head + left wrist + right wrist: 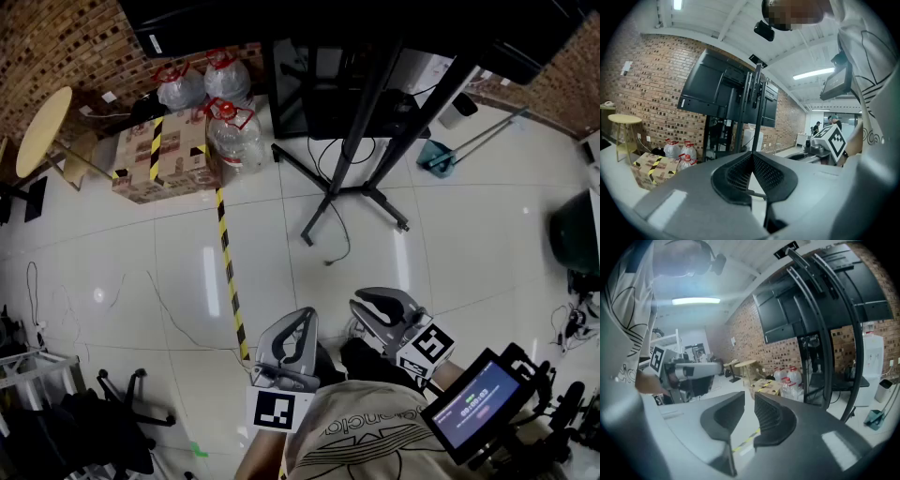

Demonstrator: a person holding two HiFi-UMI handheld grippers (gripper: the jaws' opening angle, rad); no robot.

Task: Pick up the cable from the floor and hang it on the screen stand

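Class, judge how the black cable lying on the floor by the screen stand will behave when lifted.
The cable lies in loose curves, so it will probably droop either side of a grip. It looks thin, so likely light. It runs back under the screen stand and may tug if fastened there.

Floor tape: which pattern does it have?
Floor tape: yellow and black stripes, clearest in head view.

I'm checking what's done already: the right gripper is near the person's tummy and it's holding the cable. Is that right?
Not quite. The right gripper is near the person's tummy, but it holds nothing: the right gripper view shows open jaws with only floor between. The cable lies on the floor by the screen stand.
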